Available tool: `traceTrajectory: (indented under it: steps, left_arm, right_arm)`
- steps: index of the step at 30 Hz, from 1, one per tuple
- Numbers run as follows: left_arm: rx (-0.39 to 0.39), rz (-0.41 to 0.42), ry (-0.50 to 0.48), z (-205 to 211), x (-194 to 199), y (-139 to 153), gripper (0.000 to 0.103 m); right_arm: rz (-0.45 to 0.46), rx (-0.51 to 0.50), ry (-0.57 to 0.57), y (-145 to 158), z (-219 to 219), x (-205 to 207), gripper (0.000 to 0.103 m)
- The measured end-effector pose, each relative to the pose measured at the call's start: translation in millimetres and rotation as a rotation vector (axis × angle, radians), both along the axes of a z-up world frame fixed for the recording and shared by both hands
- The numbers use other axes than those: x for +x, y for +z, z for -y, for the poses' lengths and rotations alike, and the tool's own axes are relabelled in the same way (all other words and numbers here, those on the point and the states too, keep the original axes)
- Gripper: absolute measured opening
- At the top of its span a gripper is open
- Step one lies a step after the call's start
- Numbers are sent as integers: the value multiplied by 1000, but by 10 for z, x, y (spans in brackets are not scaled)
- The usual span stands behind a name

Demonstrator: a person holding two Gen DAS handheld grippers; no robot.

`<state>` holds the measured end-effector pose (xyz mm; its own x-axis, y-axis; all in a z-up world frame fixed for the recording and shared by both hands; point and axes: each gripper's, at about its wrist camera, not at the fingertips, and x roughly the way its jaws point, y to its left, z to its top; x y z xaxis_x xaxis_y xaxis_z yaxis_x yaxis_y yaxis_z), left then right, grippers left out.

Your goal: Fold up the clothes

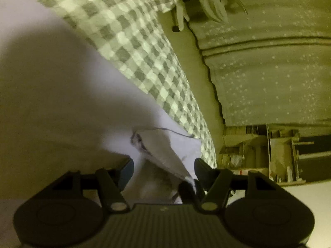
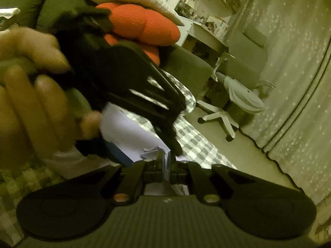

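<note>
Right fingers (image 2: pixel 165 161) pinched tight on a bunched corner of the white garment (image 2: pixel 122 132) to anchor it over the checked bedspread (image 2: pixel 198 144) — left gripper (image 1: pixel 164 163) spread, nothing gripped, a garment fold between its fingers, likely lining up for a second corner.

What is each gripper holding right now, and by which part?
The right gripper is shut on an edge of the white garment. The left gripper is open, with a fold of that garment between its jaws, ungripped.
</note>
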<state>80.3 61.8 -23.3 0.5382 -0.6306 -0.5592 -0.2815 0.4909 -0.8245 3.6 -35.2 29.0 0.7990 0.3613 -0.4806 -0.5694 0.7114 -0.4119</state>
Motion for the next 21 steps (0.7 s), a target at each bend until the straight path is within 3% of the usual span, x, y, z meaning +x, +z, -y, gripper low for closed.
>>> traceTrajectory:
  steps: [1,6,8,13,16,19,21]
  left_arm:
    - [3,3,9,-6,17,-3,60]
    - [43,50,10,-55,100,37,17]
    - [79,69,14,-82,124,73,8]
    - [119,136,52,-221,112,188,2]
    - [203,172,19,-173,104,255,2]
    - [227,173,6,-170,120,277,1]
    - [227,165,8,-188,132,281,1]
  right_arm:
    - [1,-1,7,3,-6,-4,3]
    - [8,-3,35,26,-21,-1,3]
    - [10,-7,40,34,-17,12,3]
    - [-1,-28,55,-11,-34,-1,3]
    - [-14,-42,65,-59,-67,-5,3]
    - [-27,-56,75,-101,-90,-10,4]
    - [-39,-68,85,-141,-82,-16,12]
